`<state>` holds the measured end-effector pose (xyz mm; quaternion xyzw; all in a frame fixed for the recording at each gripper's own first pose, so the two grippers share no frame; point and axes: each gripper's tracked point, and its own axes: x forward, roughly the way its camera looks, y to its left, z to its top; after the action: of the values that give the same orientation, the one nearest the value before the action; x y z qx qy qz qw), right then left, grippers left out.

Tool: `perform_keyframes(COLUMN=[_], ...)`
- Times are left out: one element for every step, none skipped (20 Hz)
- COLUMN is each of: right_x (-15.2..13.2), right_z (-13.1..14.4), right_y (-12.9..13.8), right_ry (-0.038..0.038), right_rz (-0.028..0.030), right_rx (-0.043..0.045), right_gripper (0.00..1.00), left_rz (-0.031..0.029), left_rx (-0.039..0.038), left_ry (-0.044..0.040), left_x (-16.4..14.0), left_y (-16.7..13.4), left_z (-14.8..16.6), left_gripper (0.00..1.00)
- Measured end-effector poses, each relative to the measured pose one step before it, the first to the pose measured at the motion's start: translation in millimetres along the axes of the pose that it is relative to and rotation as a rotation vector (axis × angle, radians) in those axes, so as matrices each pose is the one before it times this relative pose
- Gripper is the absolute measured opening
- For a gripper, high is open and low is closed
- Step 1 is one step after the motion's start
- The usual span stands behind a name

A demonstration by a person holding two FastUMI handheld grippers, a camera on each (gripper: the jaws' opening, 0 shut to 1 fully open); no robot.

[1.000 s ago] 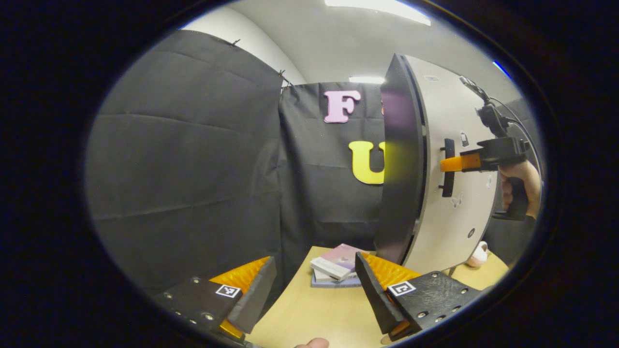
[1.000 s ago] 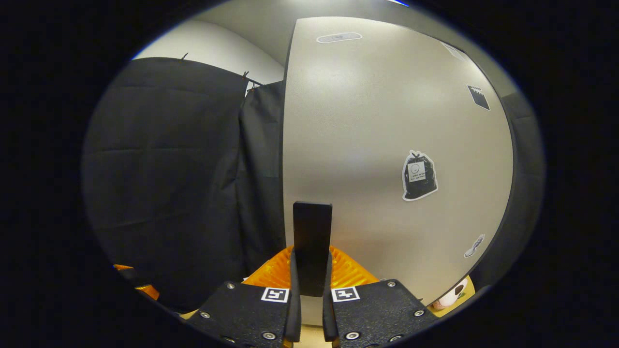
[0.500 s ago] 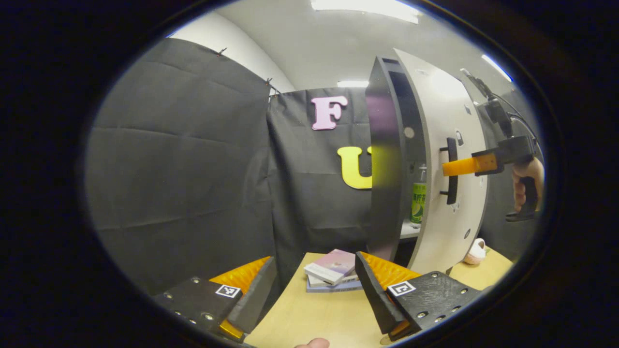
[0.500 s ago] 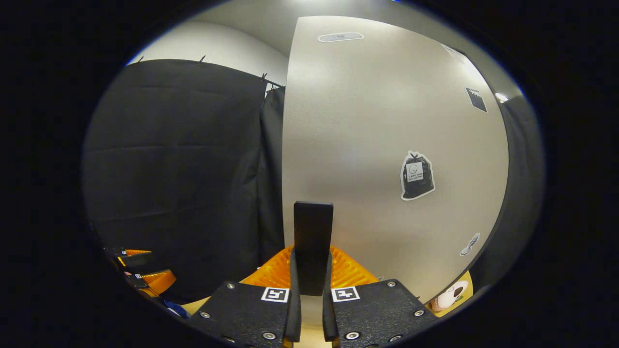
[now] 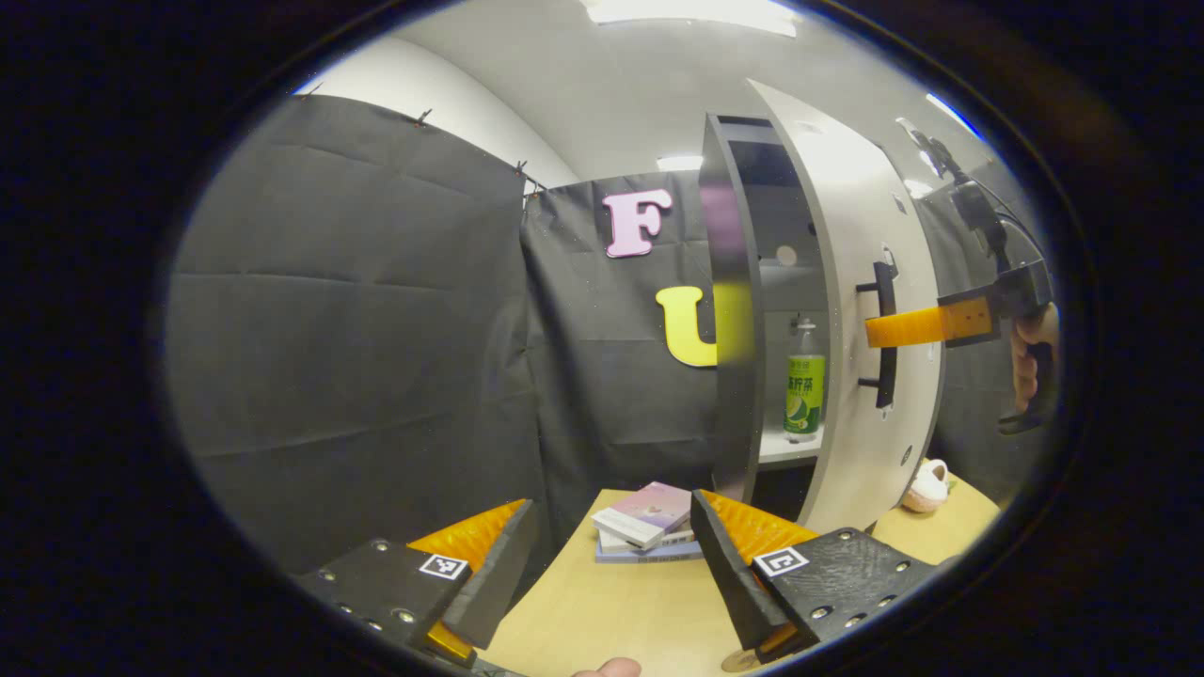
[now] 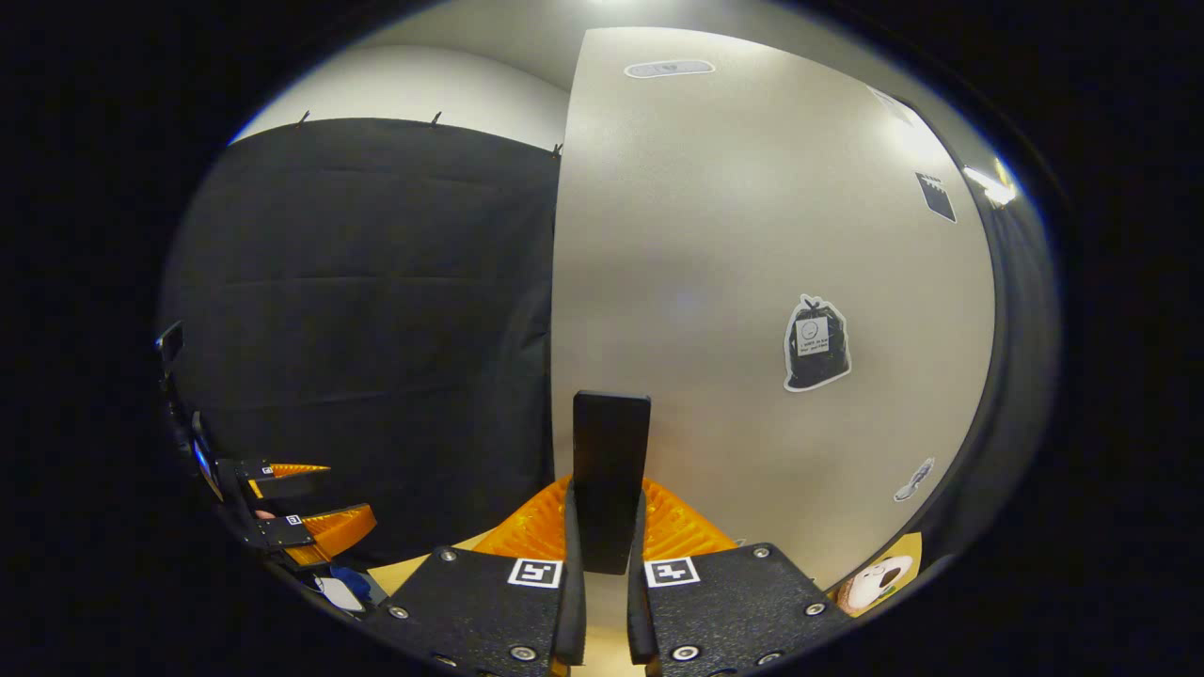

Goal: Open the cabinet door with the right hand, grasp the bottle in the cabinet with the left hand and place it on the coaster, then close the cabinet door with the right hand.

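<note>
The door-opening step is in hand. In the right gripper view, the right tool (image 6: 602, 574) is clamped on the cabinet's black door handle (image 6: 610, 475), both fingers pressing its sides. In the left gripper view the same tool reaches in from the right of the cabinet door (image 5: 870, 310), and the door stands partly swung out, leaving a narrow gap into the cabinet.

Through that gap the green-labelled bottle (image 5: 804, 384) stands upright on a shelf (image 5: 788, 449) inside, just behind the door's edge. The left tool (image 5: 611, 564) hangs over the desk (image 5: 602, 611) in front of the cabinet, its fingers spread wide and holding nothing; a stack of books (image 5: 647, 522) lies on the desk between it and the cabinet. I cannot make out the coaster with any certainty.

The gap looks too slim for the left tool to pass, so the next move probably calls for pulling the handle further round its hinge arc until the shelf is fully exposed. Then the left tool can go in level with the bottle's body.
</note>
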<state>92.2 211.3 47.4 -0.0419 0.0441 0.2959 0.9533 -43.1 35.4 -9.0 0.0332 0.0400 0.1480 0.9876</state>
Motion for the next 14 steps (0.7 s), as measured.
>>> perform_keyframes(right_x=[-1.87, -1.39, -2.11, -0.72, -1.03, -1.41, -1.55, -0.51, -0.95, -1.68, -1.66, -1.97, -1.02, -2.57], right_z=[-0.59, 0.47, -0.11, -0.45, -0.74, -0.48, -0.66, -0.88, -0.54, -0.49, -0.8, 0.01, -0.88, -0.24], right_y=[0.08, 0.17, 1.28, -0.25, -0.58, -0.57, -0.34, -0.8, -0.65, -0.66, 0.14, -0.49, -1.01, -0.06], right_ry=[0.00148, 0.00237, 0.00353, 0.00437, 0.00308, 0.00275, 0.00058, -0.00011, -0.00049, 0.00269, 0.0036, 0.0027, 0.00157, 0.00191], right_rz=[0.01741, 0.01607, 0.01525, 0.01285, 0.0137, 0.01431, 0.01477, 0.01289, 0.01179, 0.01222, 0.01122, 0.01113, 0.01198, 0.01321], right_rx=[-0.0023, -0.00457, -0.00325, -0.00581, -0.00424, -0.00109, -0.00094, -0.00168, -0.00104, 0.00029, -0.00172, -0.00512, -0.00459, -0.00054], right_gripper=[0.18, 0.18, 0.18, 0.18, 0.18, 0.18, 0.18, 0.17, 0.18, 0.18, 0.18, 0.18, 0.18, 0.18], left_rz=[0.00711, 0.00207, -0.00099, 0.00397, 0.00576, 0.00415, -0.00047, 0.00096, 0.00141, 0.0029, 0.00253, 0.00357, 0.00286, 0.0011], left_rx=[0.00592, 0.00307, 0.0027, 0.00625, 0.00832, -0.00017, -0.01032, -0.01205, -0.0061, -0.00209, -0.00151, 0.00062, 0.00027, -0.00024], left_ry=[-0.00528, -0.00645, -0.0034, 0.00067, 0.00372, -0.0028, -0.00343, -0.00224, 0.00394, 0.00226, -0.00147, -0.00262, -0.00431, -0.00617], left_x=[-3.72, -1.69, -2.74, -5.43, -3.33, -3.68, -3.41, -7.46, -3.86, -3.59, -0.4, -0.57, -3.37, -8.04], left_y=[-4.68, -6.22, -5.82, -4.18, -4.95, -6.61, -6.8, -5.37, -5.02, -5.95, -4.0, -6.26, -5.95, -6.15], left_z=[3.65, 2.72, 1.3, -0.32, 0.99, 1.96, 3.1, 1.42, 0.36, 0.23, 1.96, 1.27, 2.35, 3.17], left_gripper=[1.0, 1.0, 1.0, 1.0, 1.0, 1.0, 1.0, 1.0, 1.0, 1.0, 1.0, 0.94, 0.94, 0.94])
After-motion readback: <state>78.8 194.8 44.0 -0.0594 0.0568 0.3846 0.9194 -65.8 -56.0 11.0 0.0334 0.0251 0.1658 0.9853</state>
